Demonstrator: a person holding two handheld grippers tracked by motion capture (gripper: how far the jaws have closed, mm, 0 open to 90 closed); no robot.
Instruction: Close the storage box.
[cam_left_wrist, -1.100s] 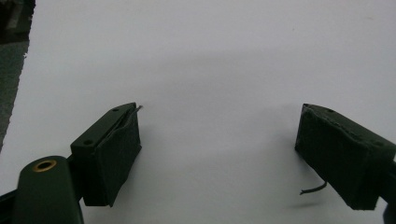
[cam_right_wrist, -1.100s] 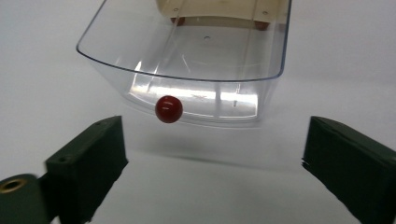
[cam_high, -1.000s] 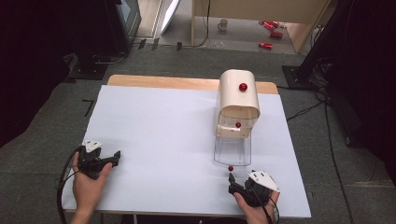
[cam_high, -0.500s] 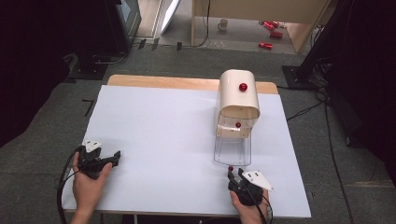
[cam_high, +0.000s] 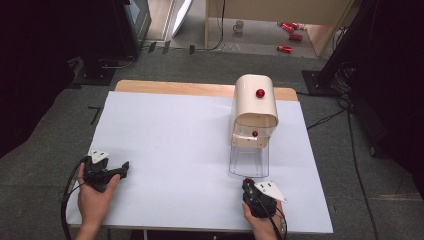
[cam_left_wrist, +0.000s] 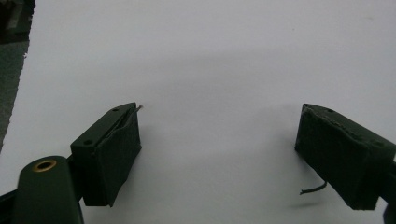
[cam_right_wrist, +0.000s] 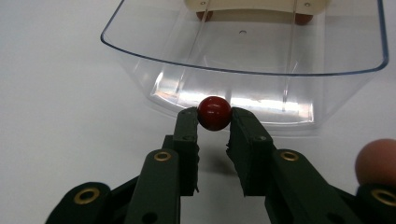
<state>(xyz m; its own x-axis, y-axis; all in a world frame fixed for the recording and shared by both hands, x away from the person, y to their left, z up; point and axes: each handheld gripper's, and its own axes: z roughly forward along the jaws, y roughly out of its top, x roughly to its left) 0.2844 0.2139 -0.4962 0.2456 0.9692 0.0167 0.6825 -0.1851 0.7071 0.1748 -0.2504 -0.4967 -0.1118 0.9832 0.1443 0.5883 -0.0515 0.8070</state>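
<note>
The right gripper (cam_right_wrist: 214, 122) pinches a small glossy red ball (cam_right_wrist: 214, 112) between its tips, just at the near lip of the clear plastic tray (cam_right_wrist: 243, 56) that juts from the cream rounded dispenser box (cam_high: 256, 107), likely so the ball can go over the rim. The left gripper (cam_left_wrist: 219, 140) rests wide and empty on the white surface (cam_high: 175, 140), well apart at the near left.

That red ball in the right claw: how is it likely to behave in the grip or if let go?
The red ball looks hard and glossy, so it is probably slippery, and the right claw pinches it just at the fingertips. Being round, it would likely roll on the flat white table if dropped. It looks small enough to be light.
</note>
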